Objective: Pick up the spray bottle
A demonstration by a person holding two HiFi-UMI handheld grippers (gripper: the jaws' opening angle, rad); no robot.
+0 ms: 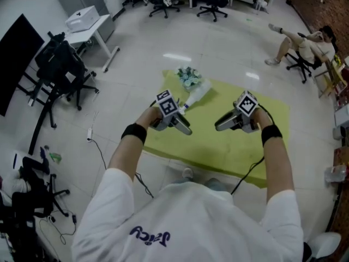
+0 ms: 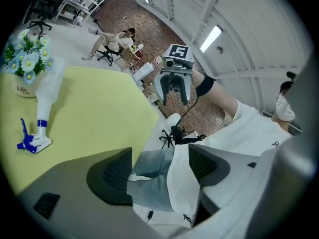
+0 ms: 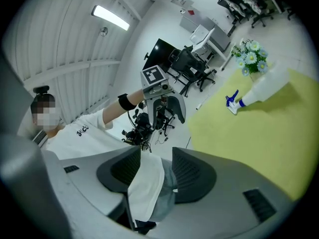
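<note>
The spray bottle, clear with a white-and-blue trigger head, lies on its side on the yellow-green table, next to a small pot of pale flowers. My left gripper and right gripper hover above the table's near half, pointing toward each other, both short of the bottle. In the left gripper view the bottle lies far left and the wide jaws of my left gripper hold nothing. In the right gripper view the bottle lies far right, and the jaws of my right gripper stand narrowly apart, empty.
A white desk and black chairs stand at the left, with cables on the floor. A person sits on a chair at the far right. More office chairs line the back.
</note>
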